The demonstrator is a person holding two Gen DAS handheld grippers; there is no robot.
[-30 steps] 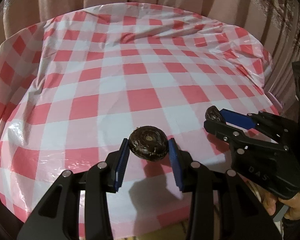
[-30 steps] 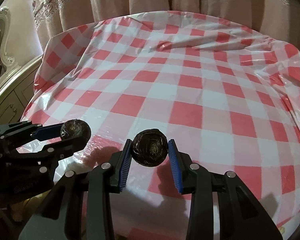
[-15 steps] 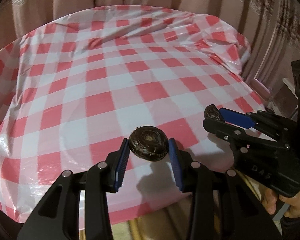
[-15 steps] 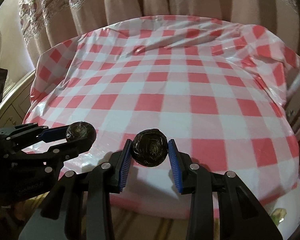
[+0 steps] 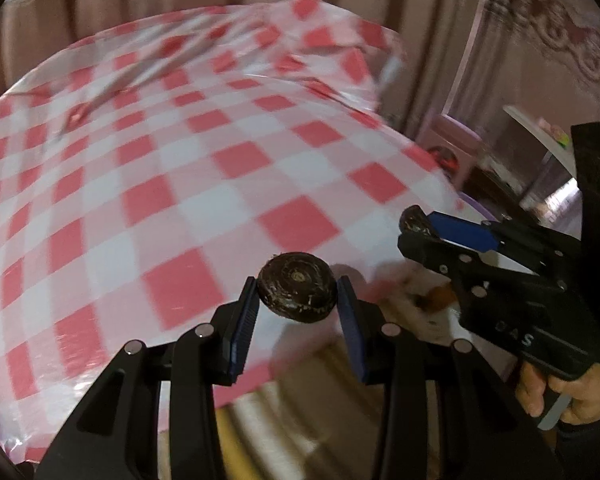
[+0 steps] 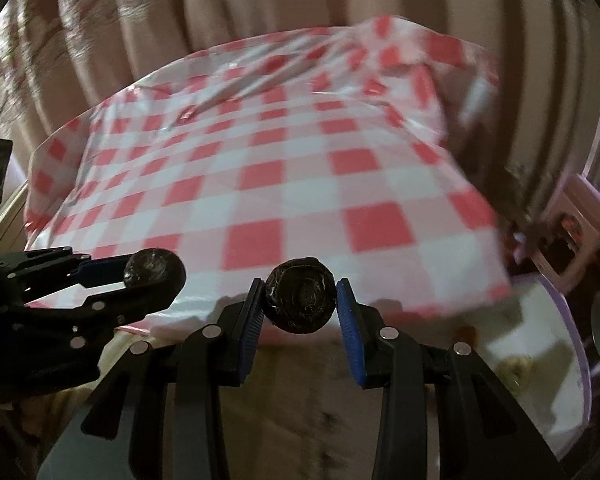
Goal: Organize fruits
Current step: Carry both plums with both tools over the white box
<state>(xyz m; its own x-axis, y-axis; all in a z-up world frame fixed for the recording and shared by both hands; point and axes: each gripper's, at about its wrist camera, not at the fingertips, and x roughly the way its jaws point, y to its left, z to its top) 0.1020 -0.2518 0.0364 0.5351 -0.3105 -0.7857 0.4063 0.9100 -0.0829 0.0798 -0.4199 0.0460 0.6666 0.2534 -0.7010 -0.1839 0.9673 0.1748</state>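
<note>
The fingers point(image 5: 247, 312) of the left gripper point(image 5: 298, 304) are pressing their blue pads against both sides of a dark round fruit point(image 5: 297, 293), which is sitting between the tips, clear of the checked tablecloth point(image 5: 148, 184) beyond it. To the right of these fingers the right gripper point(image 5: 418, 228) is reaching in, seen from the side; only a sliver of its own dark fruit is peeking past the black finger that is covering the rest, and a hand point(image 5: 560, 390) is wrapping the handle at the lower edge, partly cut off by the frame.

In the right wrist view that gripper's fingers point(image 6: 252, 320) are clamping the second dark fruit point(image 6: 301, 301) just as narrowly. To their left the other gripper is showing side-on with its fruit half hidden behind its near finger.

Ahead of both pairs of fingers the red-and-white cloth is smearing with blur, and its wrinkles at the far side are hard to read. Right of the fingers and lower, a pale basin with a lilac rim point(image 6: 568, 320) is lying beyond the cloth's edge; small yellowish and orange bits inside it are too blurred to identify. Folded curtains point(image 6: 260, 0) are hanging behind the table, also streaked.
</note>
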